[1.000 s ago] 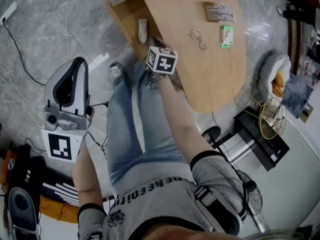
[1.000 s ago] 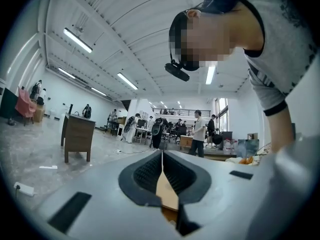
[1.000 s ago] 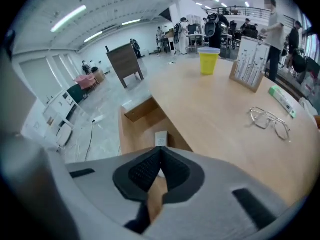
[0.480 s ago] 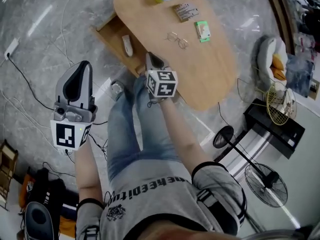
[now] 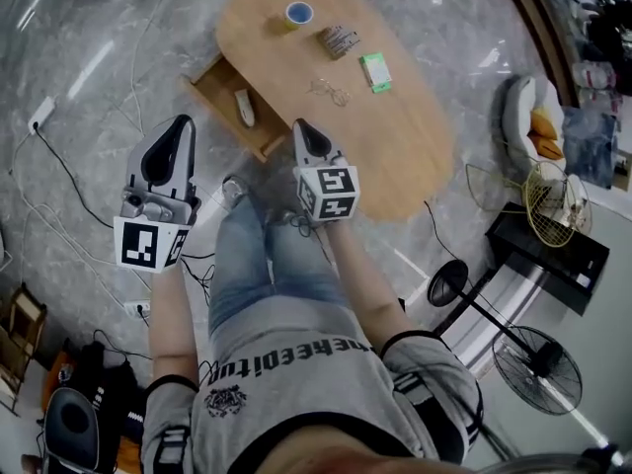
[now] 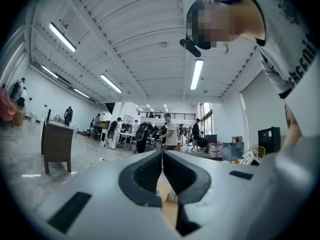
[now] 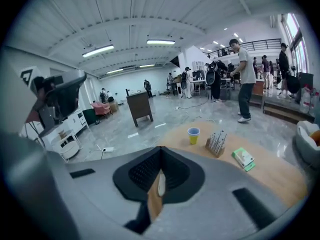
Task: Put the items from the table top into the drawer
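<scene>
Head view: a person in a grey shirt and jeans stands at an oval wooden bench [image 5: 415, 156], with a hand-held gripper in each hand.
Left hand-held gripper [image 5: 179, 124]: it is held over the grey floor [image 5: 89, 117], left of the drawer and apart from the bench.
Left jaws: in the left gripper view the two black pads [image 6: 150, 171] meet along a thin line. Nothing is between them and they touch nothing.
Right hand-held gripper [image 5: 305, 126]: its tip is near the bench's near edge, just beside the drawer's corner and raised clear of both.
Right jaws: in the right gripper view the pads [image 7: 145, 171] are pressed together and hold nothing.
Drawer [image 5: 212, 92]: it is pulled open at the bench's left side. A white oblong item [image 5: 244, 107] lies inside.
Cup [image 5: 299, 14]: yellow with a blue rim, it stands upright at the bench's far end.
Stick holder [image 5: 339, 39]: a small block of thin upright sticks, just right of the cup.
Green box [image 5: 375, 71]: it lies flat on the bench, beyond the stick holder.
Glasses [image 5: 331, 92]: wire-framed, they lie on the bench between the green box and the drawer.
</scene>
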